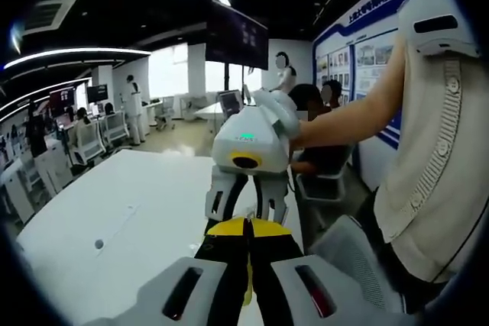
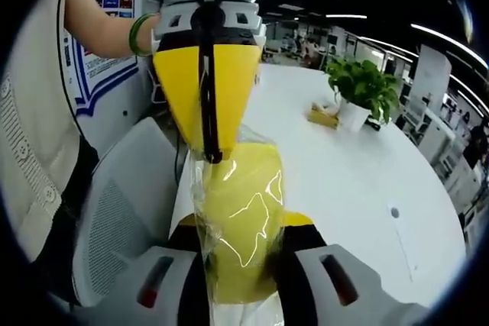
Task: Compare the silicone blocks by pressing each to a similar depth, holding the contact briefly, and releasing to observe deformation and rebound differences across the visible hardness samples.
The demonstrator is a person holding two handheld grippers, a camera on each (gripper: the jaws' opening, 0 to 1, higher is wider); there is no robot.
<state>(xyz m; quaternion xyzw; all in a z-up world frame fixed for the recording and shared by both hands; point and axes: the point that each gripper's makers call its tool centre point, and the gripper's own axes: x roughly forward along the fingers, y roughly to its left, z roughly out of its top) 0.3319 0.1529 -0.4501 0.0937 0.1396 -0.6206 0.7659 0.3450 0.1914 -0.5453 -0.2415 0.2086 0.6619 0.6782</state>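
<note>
Left tongs [image 1: 247,265] are closed on the wrapper edge of the yellow silicone block [image 2: 243,223]. Right tongs [image 2: 243,265] grip that wrapped block at mid-body, above the white counter [image 2: 359,188]. Potted plant [image 2: 363,89] stands farther right.

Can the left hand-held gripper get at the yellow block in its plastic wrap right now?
Probably yes: the left hand-held gripper is already at the top edge of the wrapped yellow block, jaws closed on the plastic, while the right hand-held gripper holds the block.
</note>
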